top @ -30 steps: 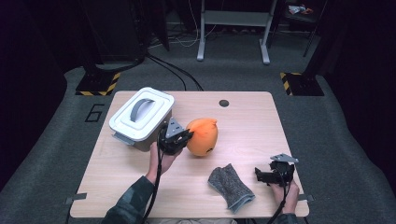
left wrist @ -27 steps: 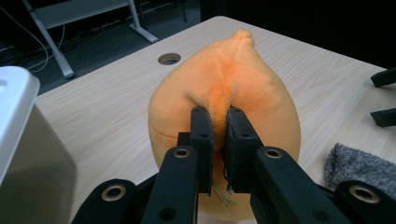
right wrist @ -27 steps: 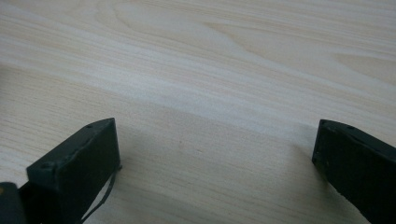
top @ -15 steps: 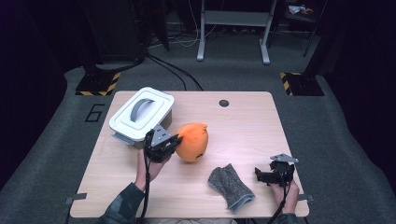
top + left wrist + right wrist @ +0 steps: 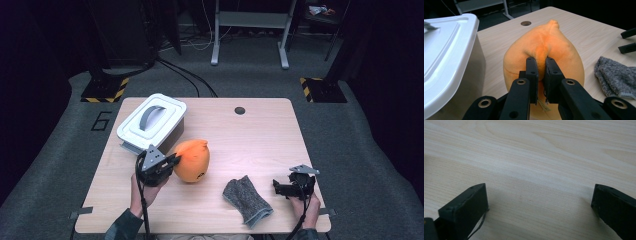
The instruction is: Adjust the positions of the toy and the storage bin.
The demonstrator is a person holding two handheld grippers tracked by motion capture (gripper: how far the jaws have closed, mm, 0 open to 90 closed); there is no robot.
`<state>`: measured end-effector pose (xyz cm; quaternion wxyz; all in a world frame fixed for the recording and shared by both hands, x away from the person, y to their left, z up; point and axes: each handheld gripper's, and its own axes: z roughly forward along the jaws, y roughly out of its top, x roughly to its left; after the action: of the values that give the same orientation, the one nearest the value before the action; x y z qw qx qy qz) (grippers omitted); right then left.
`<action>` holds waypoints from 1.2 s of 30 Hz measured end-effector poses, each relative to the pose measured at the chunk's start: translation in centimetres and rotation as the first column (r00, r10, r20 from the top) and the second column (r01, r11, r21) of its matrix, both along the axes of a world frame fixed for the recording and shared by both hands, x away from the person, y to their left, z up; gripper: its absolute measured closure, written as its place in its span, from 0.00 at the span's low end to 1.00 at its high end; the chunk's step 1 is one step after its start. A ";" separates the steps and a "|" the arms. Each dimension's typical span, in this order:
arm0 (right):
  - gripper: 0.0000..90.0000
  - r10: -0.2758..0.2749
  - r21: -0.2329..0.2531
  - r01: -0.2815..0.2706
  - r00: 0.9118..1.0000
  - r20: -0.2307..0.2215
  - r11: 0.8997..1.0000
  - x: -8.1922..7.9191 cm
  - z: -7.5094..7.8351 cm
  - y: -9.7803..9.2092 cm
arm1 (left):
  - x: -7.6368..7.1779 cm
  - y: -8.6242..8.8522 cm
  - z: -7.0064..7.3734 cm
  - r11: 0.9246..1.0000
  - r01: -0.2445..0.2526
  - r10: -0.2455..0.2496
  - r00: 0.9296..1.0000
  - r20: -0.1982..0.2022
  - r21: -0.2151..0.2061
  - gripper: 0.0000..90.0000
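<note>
A white box [image 5: 152, 124] with a lid and a grey handle [image 5: 149, 117] is sitting at the far left of the wooden counter [image 5: 260, 145]. A grey woolly cloth [image 5: 247, 201] is lying flat near the front edge. A small round hole [image 5: 240, 110] is showing at the far side. Black and yellow striped blocks [image 5: 106, 90] are sitting on the grey floor behind.

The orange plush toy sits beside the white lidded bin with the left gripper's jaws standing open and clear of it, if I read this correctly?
Not quite: the left gripper has its jaws shut on a fold of the orange plush toy, as the left gripper view shows. The toy does sit beside the white lidded bin.
</note>
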<state>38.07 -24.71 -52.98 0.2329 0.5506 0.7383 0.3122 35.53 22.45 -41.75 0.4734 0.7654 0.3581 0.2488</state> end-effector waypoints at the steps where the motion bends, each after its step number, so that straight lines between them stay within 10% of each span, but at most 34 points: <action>1: 0.00 0.000 -0.001 0.000 1.000 0.001 1.000 0.0 0.0 0.0 | -0.2 0.3 0.0 1.000 -0.004 0.004 1.000 0.010 0.003 0.92; 24: 0.00 0.000 -0.002 0.000 1.000 -0.001 1.000 0.0 0.0 0.0 | -5.8 6.5 -1.9 0.989 -0.107 0.098 0.992 -0.085 -0.104 0.92; 36: 0.00 -0.001 -0.001 0.001 1.000 -0.001 1.000 0.0 0.0 0.0 | -6.3 9.7 -2.9 0.970 -0.238 0.229 0.963 -0.139 -0.049 0.90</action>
<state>38.07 -24.69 -52.97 0.2331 0.5508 0.7385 0.3114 29.23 32.15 -44.68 0.4405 0.7168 0.4844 0.2398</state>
